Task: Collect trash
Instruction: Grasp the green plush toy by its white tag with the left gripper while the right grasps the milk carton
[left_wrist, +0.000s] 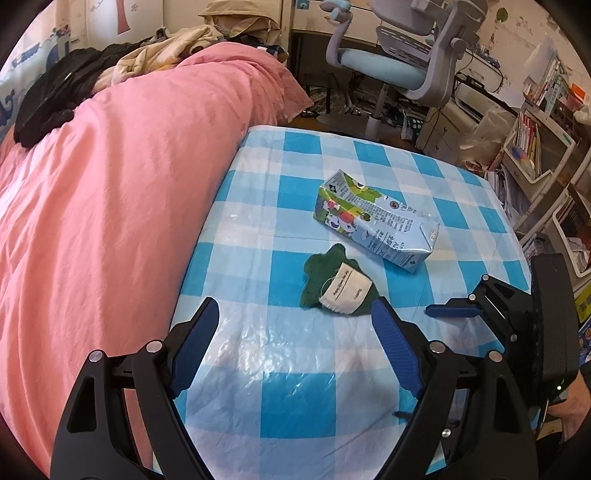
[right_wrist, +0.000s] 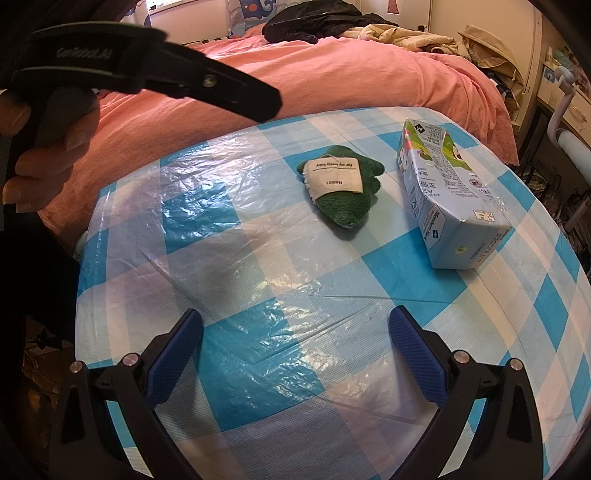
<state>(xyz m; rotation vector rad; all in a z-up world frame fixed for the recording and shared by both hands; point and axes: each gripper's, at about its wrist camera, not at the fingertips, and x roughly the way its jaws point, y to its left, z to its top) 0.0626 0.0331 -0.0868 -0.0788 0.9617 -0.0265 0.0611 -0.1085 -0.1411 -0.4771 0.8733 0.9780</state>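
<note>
Left gripper (left_wrist: 295, 339) and right gripper (right_wrist: 295, 350) hover with jaws apart, holding nothing, over the checked tablecloth (right_wrist: 258, 258); beyond them lies the green cloth (left_wrist: 338, 282); just past it, the milk carton (left_wrist: 376, 221) on its side.

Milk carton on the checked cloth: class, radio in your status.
Left gripper open, empty. Right gripper open, empty. Milk carton lying flat, untouched. Green plush toy beside it, not blocking.

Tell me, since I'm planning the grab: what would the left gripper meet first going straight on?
Probably the blue-and-white checked plastic tablecloth: the open left gripper tilts downward. The green plush toy with a paper tag lies just beyond its right fingertip; depth is unclear.
</note>
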